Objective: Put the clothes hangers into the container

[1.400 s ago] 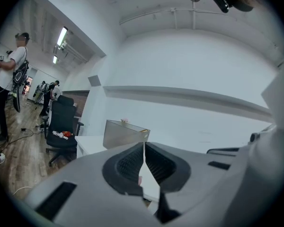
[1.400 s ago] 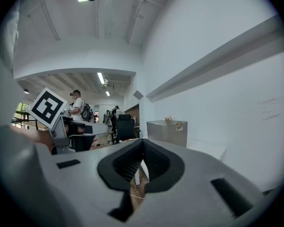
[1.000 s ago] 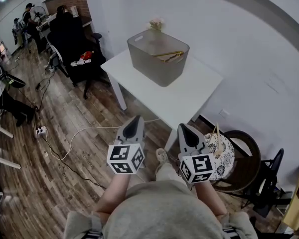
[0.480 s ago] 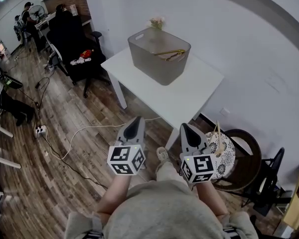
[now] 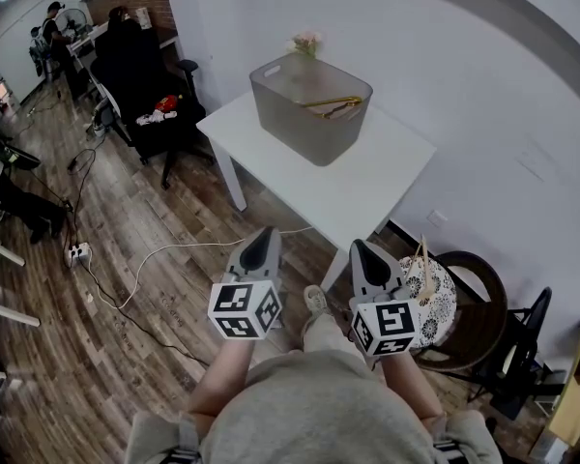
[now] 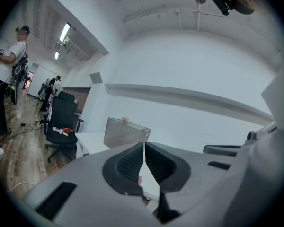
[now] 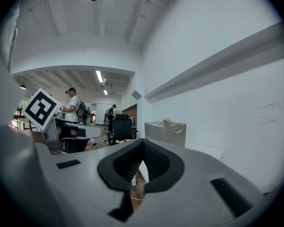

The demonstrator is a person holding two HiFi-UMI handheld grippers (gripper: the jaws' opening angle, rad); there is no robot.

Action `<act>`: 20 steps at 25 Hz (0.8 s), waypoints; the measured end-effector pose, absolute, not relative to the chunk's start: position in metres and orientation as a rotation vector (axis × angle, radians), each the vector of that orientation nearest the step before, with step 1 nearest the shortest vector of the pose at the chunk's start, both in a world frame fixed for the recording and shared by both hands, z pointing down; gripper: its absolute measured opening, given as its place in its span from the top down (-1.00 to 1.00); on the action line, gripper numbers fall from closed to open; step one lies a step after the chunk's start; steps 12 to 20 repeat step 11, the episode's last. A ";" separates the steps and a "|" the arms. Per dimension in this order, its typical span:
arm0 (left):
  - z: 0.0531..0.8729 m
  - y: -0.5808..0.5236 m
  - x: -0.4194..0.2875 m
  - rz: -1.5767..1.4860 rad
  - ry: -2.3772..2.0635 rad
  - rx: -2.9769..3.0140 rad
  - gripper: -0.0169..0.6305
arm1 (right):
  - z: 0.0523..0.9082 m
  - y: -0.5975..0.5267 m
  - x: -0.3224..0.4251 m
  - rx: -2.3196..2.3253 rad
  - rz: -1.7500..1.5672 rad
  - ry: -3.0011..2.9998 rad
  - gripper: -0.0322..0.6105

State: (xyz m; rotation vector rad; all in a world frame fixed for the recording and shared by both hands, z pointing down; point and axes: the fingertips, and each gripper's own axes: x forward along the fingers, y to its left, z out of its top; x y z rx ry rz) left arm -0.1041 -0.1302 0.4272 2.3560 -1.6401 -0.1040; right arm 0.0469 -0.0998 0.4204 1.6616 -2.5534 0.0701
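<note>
- Smoky grey plastic forms the container (image 5: pixel 309 124), which stands on the far part of the white table (image 5: pixel 358 187), close to the wall.
- Wood-coloured hangers (image 5: pixel 331 105) lie inside it, toward its right side, up near the rim.
- Held level in front of the person, the left gripper (image 5: pixel 262 234) stops short of the table's near edge. Its jaws are pressed together with nothing between them.
- Just to its right, the right gripper (image 5: pixel 359 248) has its jaws closed too, and empty.
- Both point toward the table, well apart from the container.
- Far left, a black office chair (image 5: pixel 140 75) stands on the wooden floor (image 5: pixel 126 211).
- Near right sits a patterned cushion (image 5: pixel 430 307).
</note>
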 end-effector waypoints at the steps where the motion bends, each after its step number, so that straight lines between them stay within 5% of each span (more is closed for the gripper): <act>1: 0.427 -0.130 -0.104 -0.103 -1.641 2.355 0.90 | 0.420 -0.100 0.047 1.660 0.069 -2.554 0.90; 20: 0.430 -0.133 -0.108 -0.079 -1.635 2.359 0.90 | 0.419 -0.102 0.042 1.648 0.065 -2.552 0.90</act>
